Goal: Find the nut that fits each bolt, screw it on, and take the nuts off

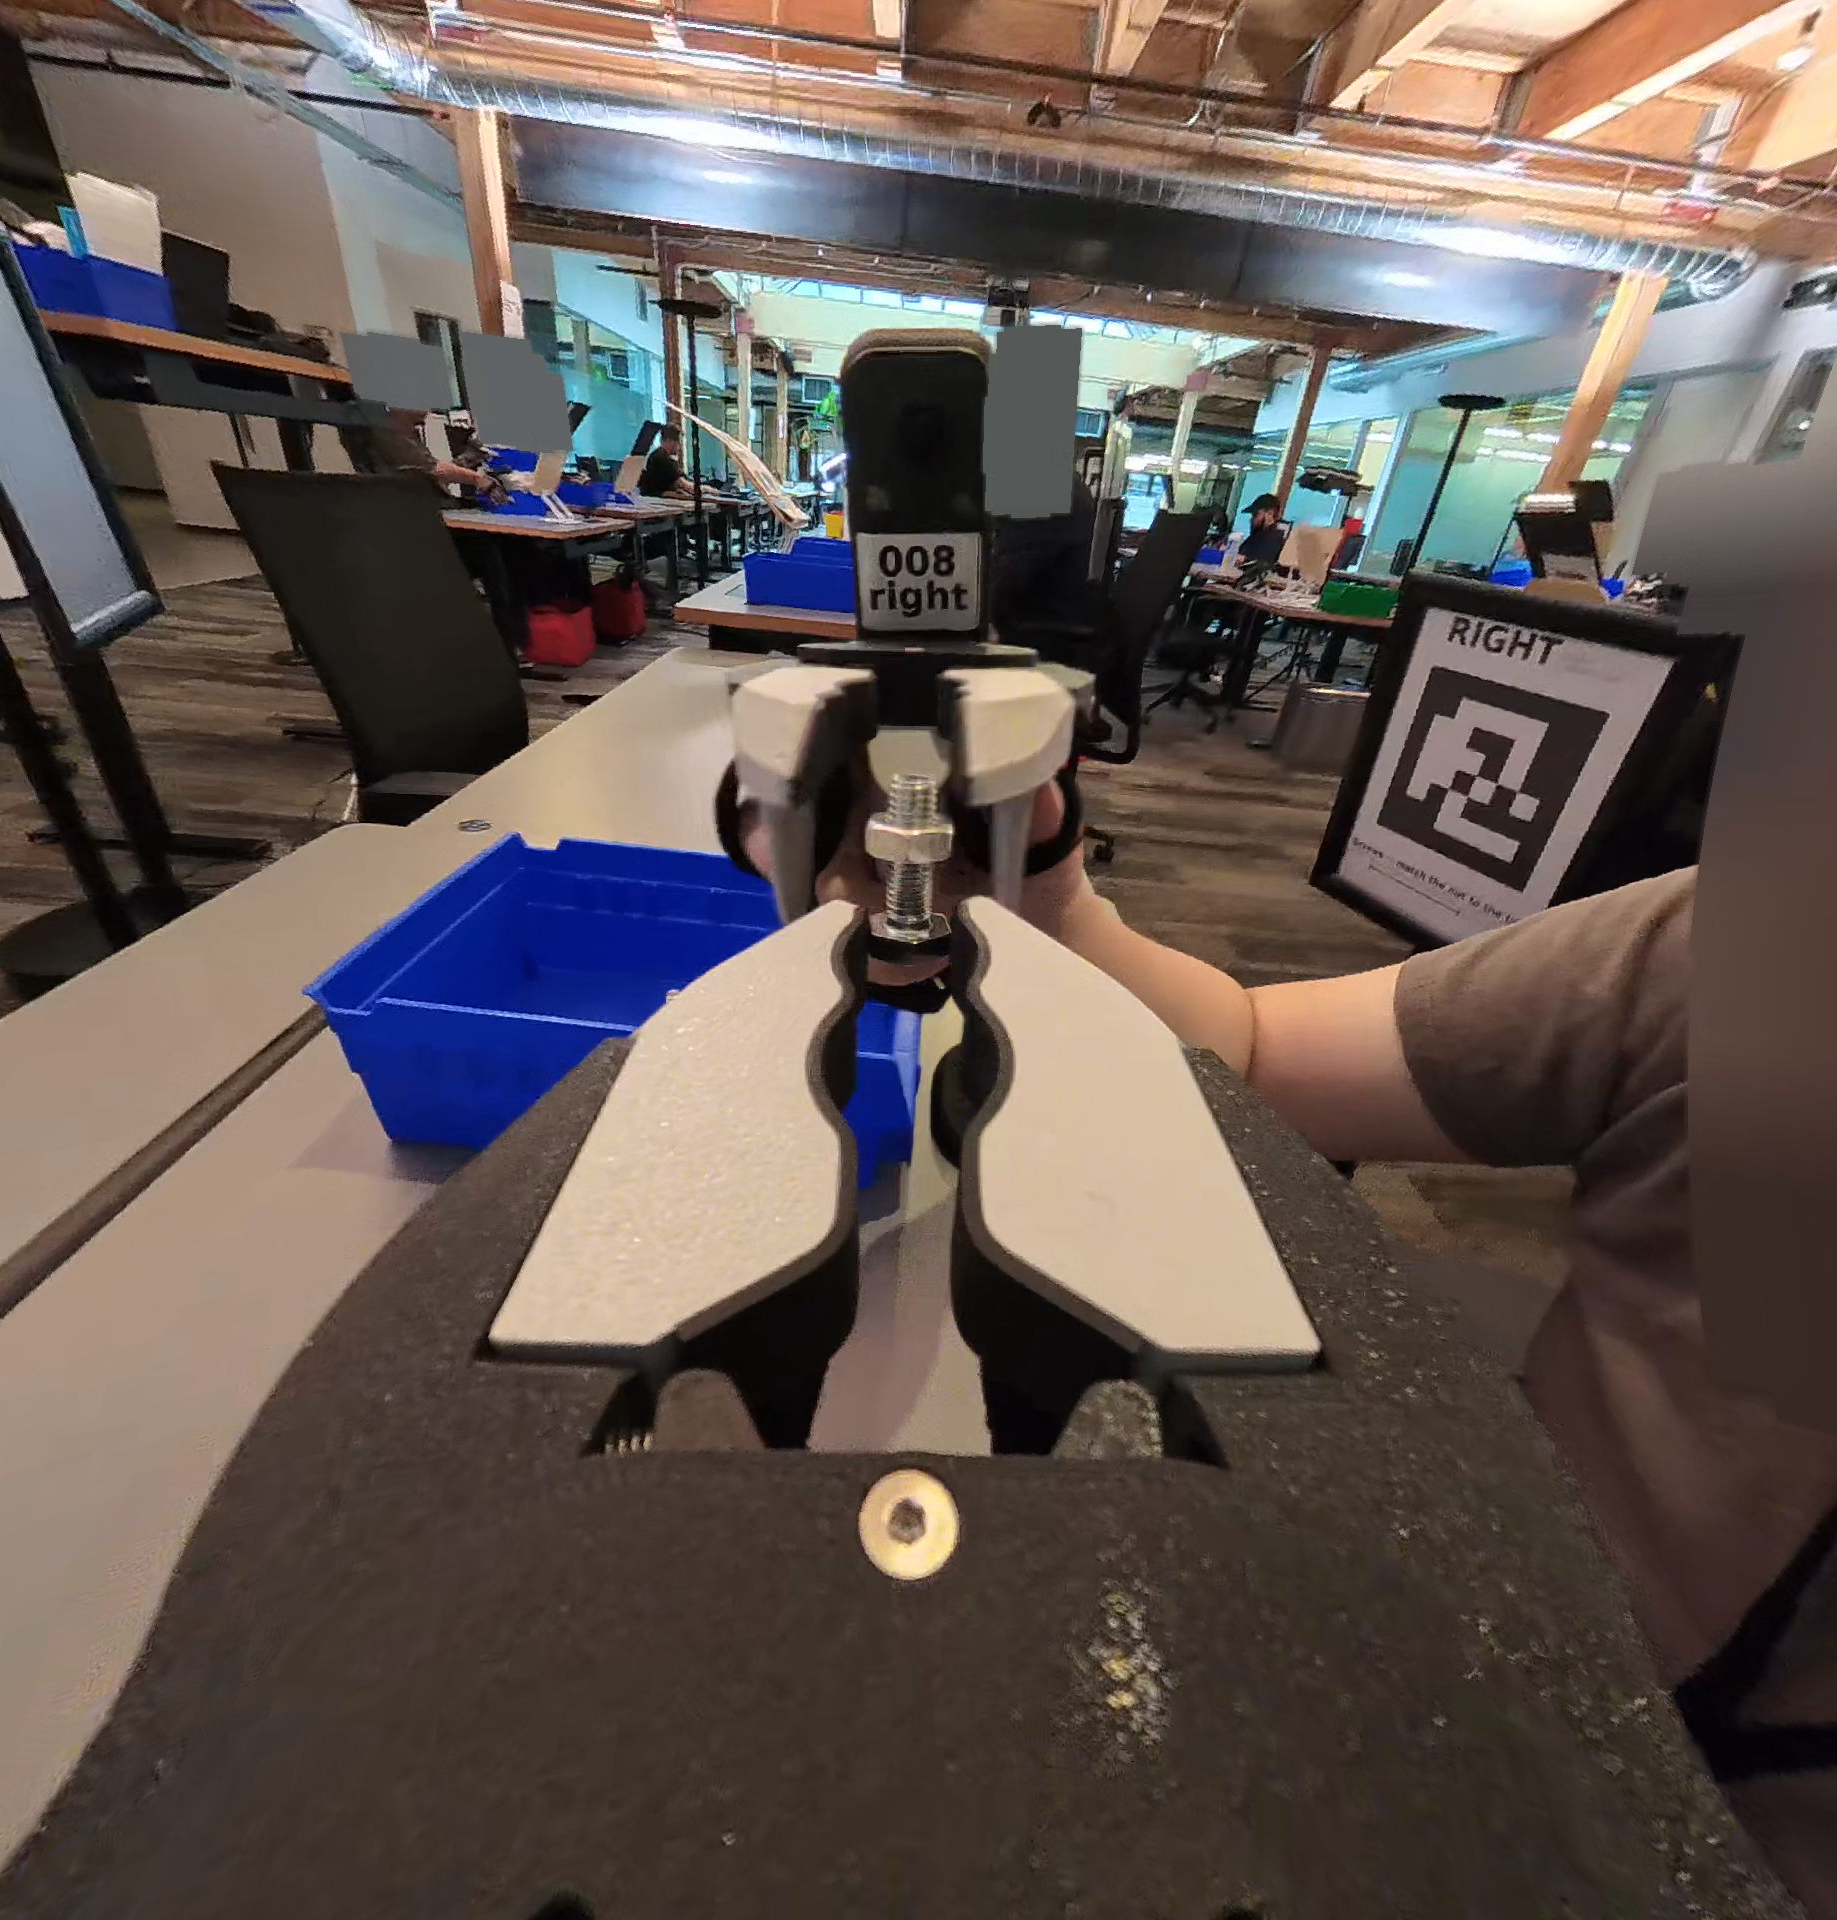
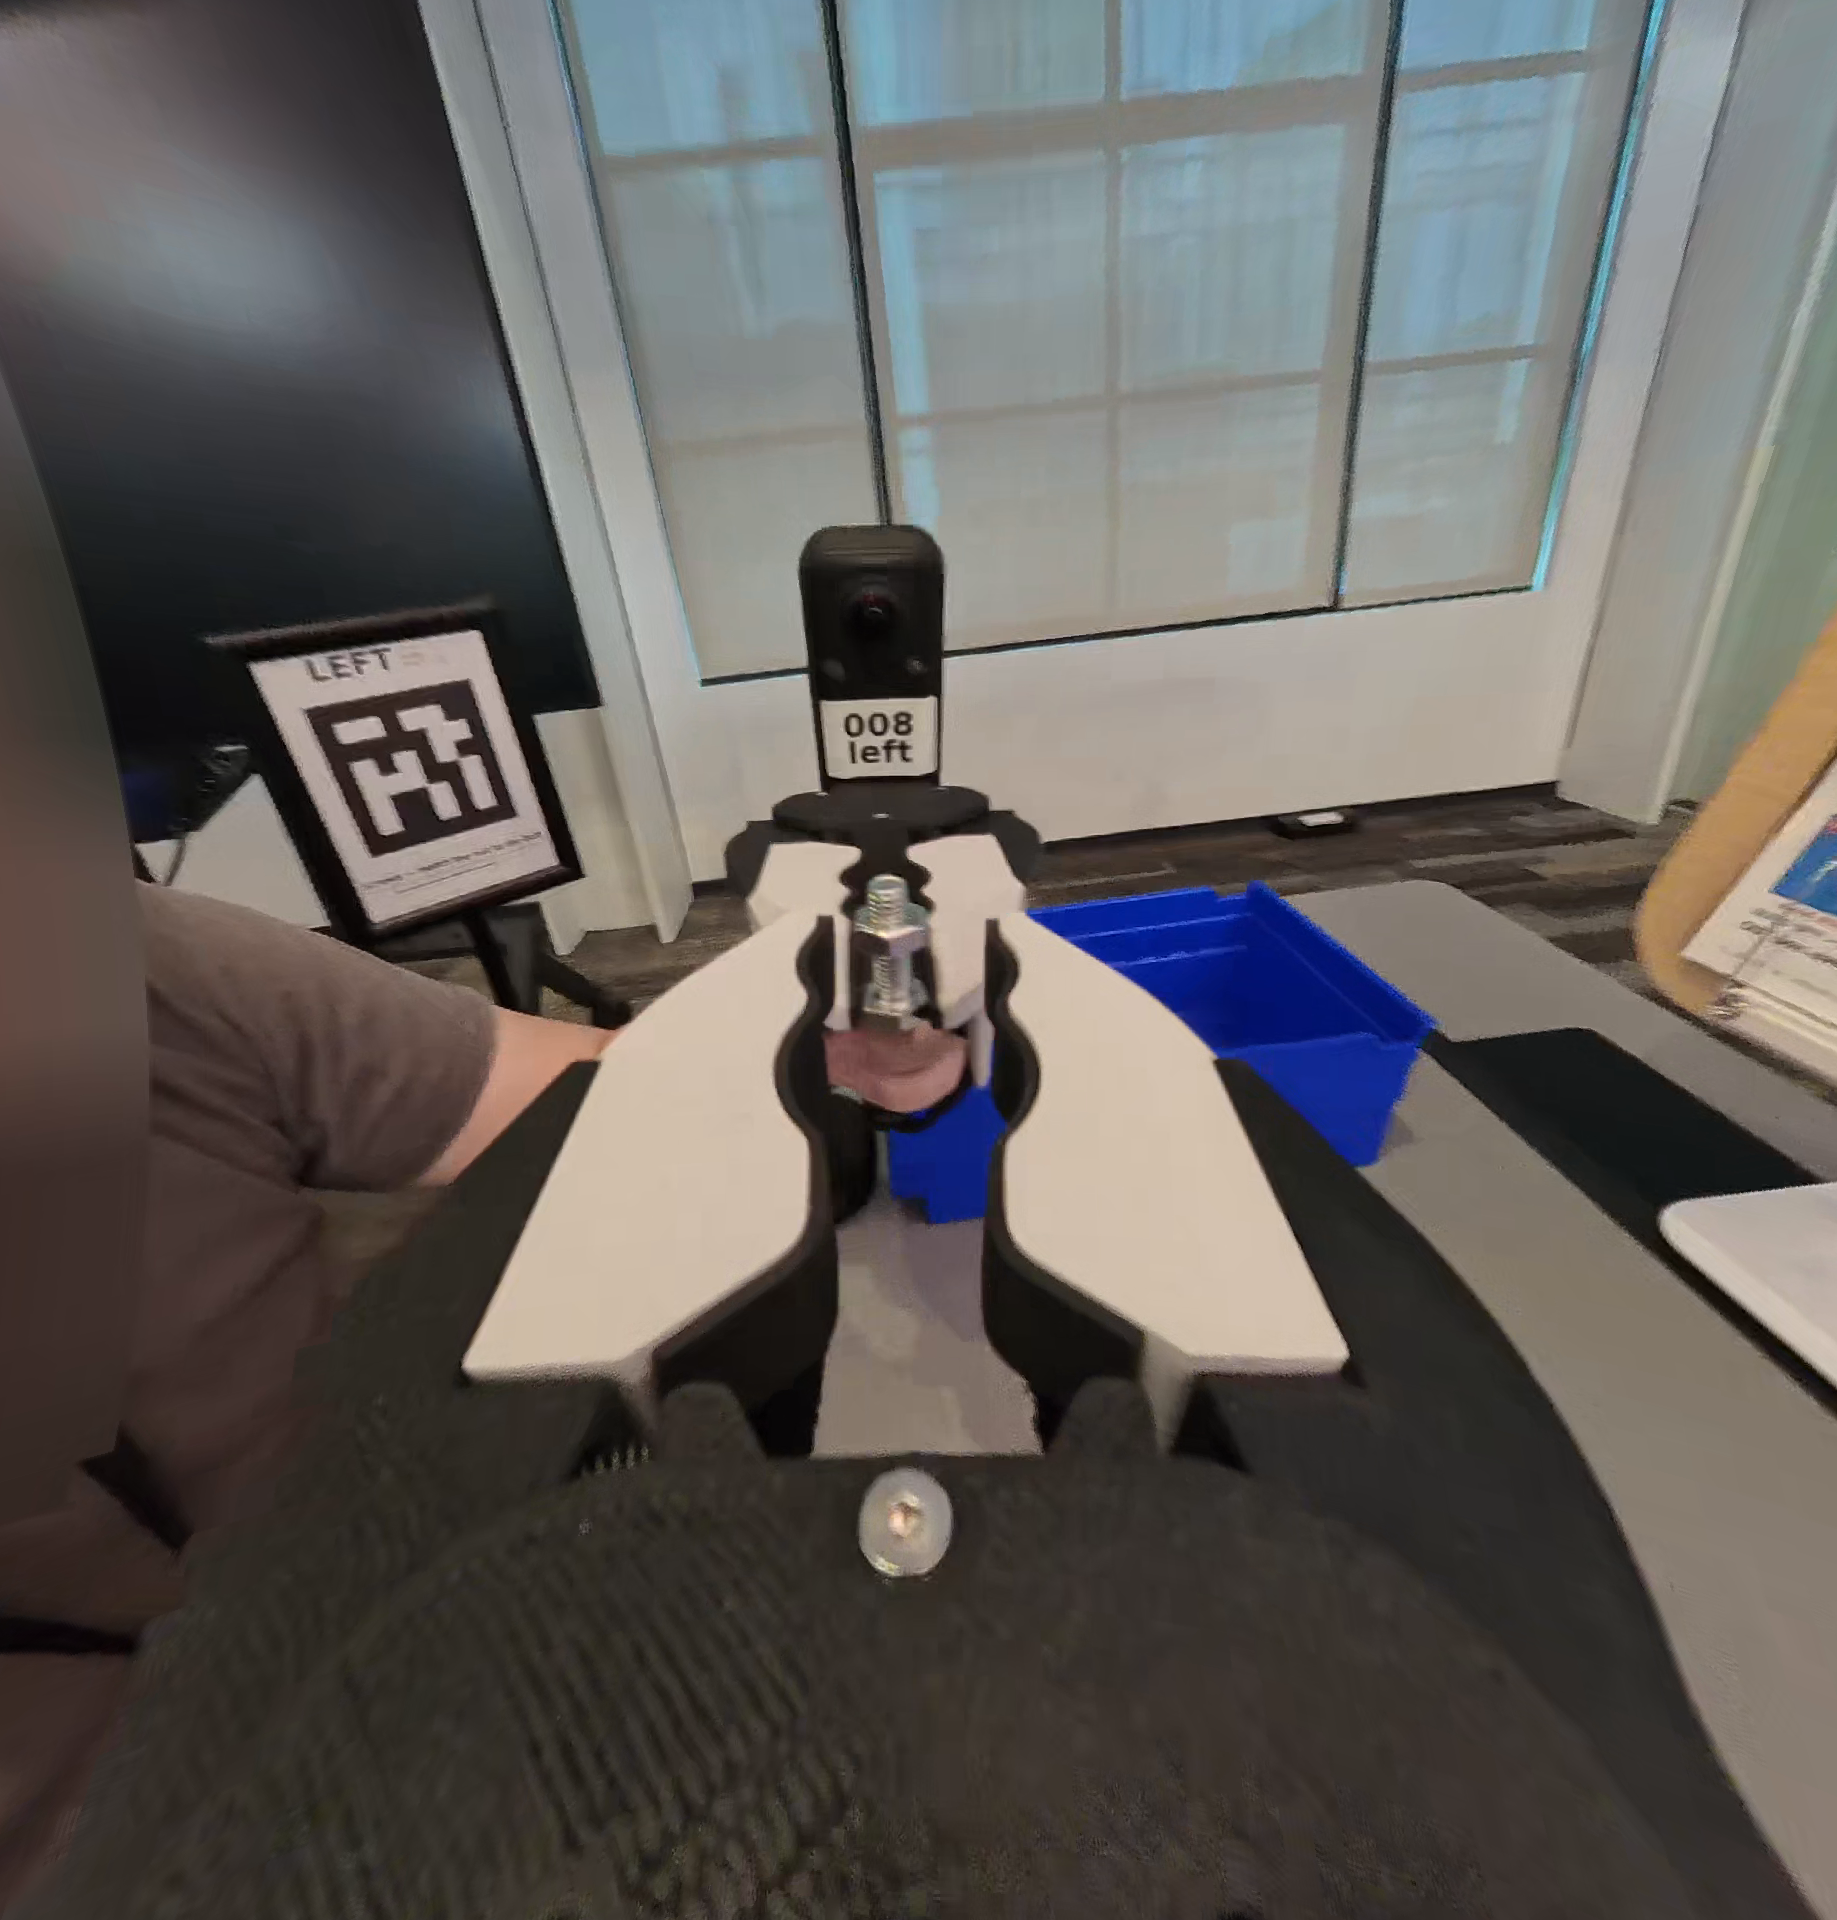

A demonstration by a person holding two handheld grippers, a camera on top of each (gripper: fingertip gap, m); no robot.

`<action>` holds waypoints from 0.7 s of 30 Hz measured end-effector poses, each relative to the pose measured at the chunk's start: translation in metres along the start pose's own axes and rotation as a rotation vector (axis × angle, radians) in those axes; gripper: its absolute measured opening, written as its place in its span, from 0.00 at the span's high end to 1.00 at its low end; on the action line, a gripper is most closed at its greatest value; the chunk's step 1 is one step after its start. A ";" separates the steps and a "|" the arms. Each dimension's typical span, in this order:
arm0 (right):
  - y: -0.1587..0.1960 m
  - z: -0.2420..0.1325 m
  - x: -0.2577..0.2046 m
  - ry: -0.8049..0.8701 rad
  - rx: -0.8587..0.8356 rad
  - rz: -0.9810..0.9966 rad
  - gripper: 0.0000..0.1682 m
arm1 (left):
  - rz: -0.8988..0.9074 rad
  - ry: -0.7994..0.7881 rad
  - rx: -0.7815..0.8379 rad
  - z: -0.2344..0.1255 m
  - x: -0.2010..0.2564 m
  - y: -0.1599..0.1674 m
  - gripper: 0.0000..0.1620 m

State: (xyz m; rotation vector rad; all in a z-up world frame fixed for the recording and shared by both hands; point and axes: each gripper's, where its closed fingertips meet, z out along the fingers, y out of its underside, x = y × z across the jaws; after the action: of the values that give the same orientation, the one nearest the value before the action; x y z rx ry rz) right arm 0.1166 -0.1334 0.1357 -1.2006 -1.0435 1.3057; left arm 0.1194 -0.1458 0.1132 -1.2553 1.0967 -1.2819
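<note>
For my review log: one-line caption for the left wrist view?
Left hand-held gripper clamps a bolt by its head; right hand-held gripper brackets the nut.

Blue bin (image 1: 540, 977) on grey table (image 1: 145, 1226)

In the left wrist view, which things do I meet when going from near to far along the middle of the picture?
left gripper → bolt with its nut → right gripper → camera on the right gripper.
</note>
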 end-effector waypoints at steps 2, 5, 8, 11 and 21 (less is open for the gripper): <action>0.004 0.003 -0.003 0.005 -0.044 0.004 0.84 | 0.011 -0.017 -0.010 0.002 -0.002 0.003 0.91; 0.008 0.008 -0.005 0.070 -0.093 -0.076 0.86 | 0.009 -0.004 -0.009 0.005 0.001 0.004 0.91; 0.005 0.005 -0.005 0.064 -0.092 -0.059 0.86 | 0.024 -0.003 -0.004 0.005 0.004 0.003 0.91; 0.002 -0.003 0.000 0.079 -0.104 -0.034 0.87 | 0.018 0.015 0.017 0.004 0.007 -0.002 0.91; -0.005 -0.002 -0.013 0.026 -0.076 0.027 0.90 | 0.042 0.021 0.026 0.006 0.014 -0.005 0.91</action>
State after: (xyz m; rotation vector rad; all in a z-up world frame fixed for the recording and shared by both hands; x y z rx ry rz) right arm 0.1186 -0.1460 0.1413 -1.2899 -1.0697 1.2776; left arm 0.1255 -0.1593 0.1196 -1.1964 1.1124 -1.2760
